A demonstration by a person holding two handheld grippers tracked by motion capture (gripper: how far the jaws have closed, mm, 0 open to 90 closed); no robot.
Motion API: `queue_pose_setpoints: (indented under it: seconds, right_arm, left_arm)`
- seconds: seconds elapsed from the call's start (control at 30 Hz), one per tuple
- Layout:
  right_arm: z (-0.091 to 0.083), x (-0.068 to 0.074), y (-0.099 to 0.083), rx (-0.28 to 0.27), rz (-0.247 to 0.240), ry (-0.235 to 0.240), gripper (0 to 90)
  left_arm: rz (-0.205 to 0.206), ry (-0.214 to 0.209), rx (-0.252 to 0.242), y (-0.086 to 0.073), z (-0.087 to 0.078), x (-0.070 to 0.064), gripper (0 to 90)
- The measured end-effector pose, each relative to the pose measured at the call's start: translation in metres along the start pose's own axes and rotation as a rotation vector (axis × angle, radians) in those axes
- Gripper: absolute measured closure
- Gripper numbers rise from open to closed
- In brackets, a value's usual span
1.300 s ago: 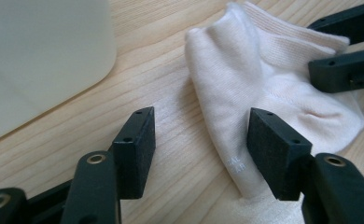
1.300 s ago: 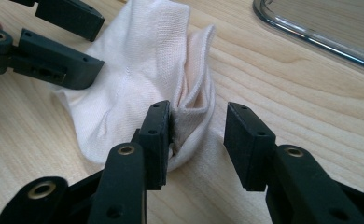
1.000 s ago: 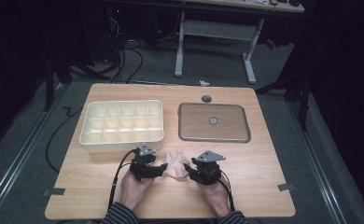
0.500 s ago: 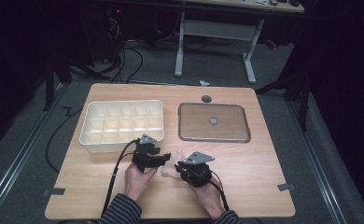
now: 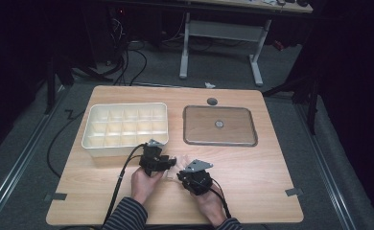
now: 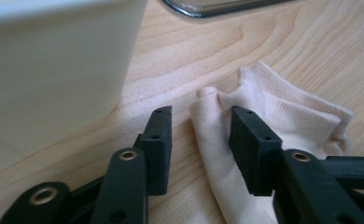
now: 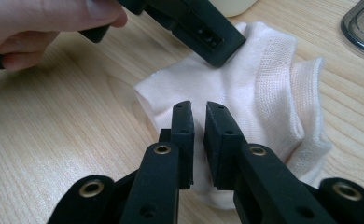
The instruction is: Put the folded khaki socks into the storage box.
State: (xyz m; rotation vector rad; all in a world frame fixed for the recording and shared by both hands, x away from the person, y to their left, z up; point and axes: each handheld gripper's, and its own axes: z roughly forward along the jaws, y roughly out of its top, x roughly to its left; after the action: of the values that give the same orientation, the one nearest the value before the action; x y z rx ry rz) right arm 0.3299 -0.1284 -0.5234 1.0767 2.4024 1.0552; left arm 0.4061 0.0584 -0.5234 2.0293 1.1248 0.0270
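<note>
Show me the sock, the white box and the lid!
sock [image 7: 259, 88], right gripper view, ribbed cuff.
box [image 5: 125, 126], high view, inner dividers.
lid [image 5: 219, 139], high view, flat top near its front edge.

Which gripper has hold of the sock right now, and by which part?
The right gripper looks nearly shut on a fold of the pale sock, near its closed end. The left gripper is open, straddling a fold by the ribbed cuff.

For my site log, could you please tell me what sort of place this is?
Probably a lab or workshop, not a home: a wooden table on grey carpet, cables trailing across the floor, and a metal-framed desk behind in a dark room.
</note>
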Motion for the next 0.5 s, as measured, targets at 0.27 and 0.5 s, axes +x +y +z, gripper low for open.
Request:
queue_pose_setpoints:
  seconds: [0.27, 0.5]
  right_arm:
    - [-0.0001, -0.0011, -0.0041, -0.007, -0.019, 0.006, 83.3]
    - [-0.0007, -0.0016, -0.0044, -0.004, -0.026, 0.008, 83.3]
  left_arm:
    - [0.023, -0.020, 0.004, -0.0021, 0.0046, -0.0021, 76.4]
    - [0.050, -0.002, 0.006, -0.0028, 0.0026, -0.0076, 84.4]
